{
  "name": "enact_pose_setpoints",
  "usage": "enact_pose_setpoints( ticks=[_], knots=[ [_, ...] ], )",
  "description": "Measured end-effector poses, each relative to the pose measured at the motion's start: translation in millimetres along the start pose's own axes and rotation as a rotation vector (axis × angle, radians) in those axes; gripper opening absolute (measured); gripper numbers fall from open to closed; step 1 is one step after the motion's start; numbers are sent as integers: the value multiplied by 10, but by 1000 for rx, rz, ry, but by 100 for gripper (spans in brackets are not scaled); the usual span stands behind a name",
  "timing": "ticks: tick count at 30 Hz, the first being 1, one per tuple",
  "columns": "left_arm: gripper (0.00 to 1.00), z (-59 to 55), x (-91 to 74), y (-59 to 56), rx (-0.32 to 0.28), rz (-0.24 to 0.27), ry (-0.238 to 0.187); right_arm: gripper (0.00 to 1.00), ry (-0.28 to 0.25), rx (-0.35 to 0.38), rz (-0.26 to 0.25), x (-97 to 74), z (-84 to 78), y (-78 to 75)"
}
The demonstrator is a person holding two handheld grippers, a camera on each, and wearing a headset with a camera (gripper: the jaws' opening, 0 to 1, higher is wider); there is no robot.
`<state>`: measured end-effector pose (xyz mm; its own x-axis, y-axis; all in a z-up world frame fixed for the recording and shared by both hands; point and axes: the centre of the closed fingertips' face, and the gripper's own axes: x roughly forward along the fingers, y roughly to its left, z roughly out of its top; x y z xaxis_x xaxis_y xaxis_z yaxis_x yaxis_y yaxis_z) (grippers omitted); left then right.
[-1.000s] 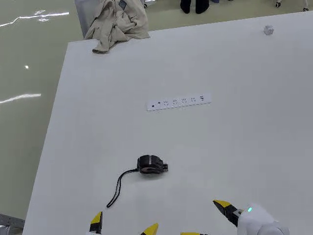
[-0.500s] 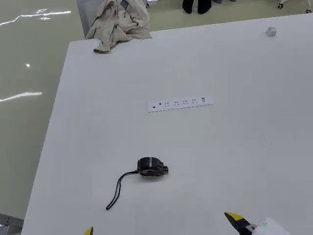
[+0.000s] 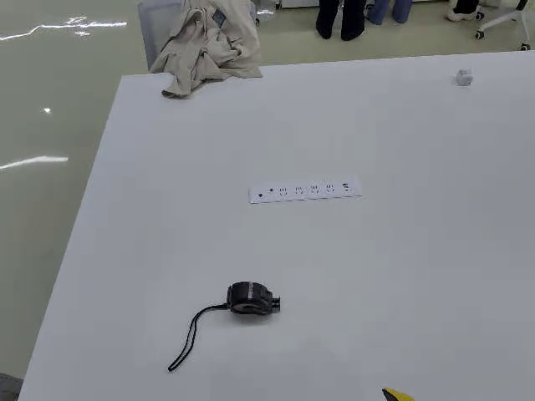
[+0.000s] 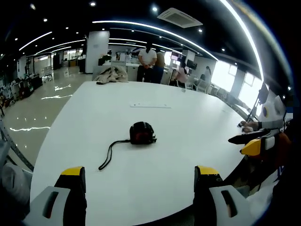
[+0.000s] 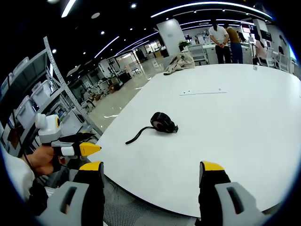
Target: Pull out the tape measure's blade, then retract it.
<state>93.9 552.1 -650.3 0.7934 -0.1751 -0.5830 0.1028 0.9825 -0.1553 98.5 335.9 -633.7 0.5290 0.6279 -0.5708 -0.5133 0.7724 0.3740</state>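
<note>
A black tape measure (image 3: 251, 298) lies on the white table (image 3: 401, 125), its black wrist strap (image 3: 188, 338) trailing toward the near left. No blade is drawn out. In the left gripper view the tape measure (image 4: 141, 133) sits well ahead of my left gripper (image 4: 139, 178), whose yellow-tipped jaws stand wide apart, open and empty. My right gripper (image 5: 153, 175) is likewise open and empty, with the tape measure (image 5: 163, 122) some way beyond it on the table. A yellow jaw tip (image 3: 398, 394) pokes in at the bottom edge of the head view.
A white power strip (image 3: 305, 191) lies mid-table beyond the tape measure. A beige jacket (image 3: 206, 40) is draped over a chair at the far left corner. A small crumpled white object (image 3: 463, 78) rests far right. People stand past the far edge.
Both grippers have drawn back toward me and dropped out of the bottom of the head view, leaving one yellow tip. The tape measure has not moved on the table.
</note>
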Motion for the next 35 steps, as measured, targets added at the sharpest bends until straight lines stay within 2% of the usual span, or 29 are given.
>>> enact_pose_setpoints(
  ticks=[7, 15, 35],
  knots=[
    [93, 9, -35, 42, -10, 16, -4, 86, 13, -3, 6, 9, -30, 38],
    [93, -3, -28, 30, -13, 15, 3, 87, 2, 3, -8, -9, 12, -13],
    [93, -1, -44, 18, -22, 18, 3, 87, -2, -7, 0, 26, 51, 32]
  ],
)
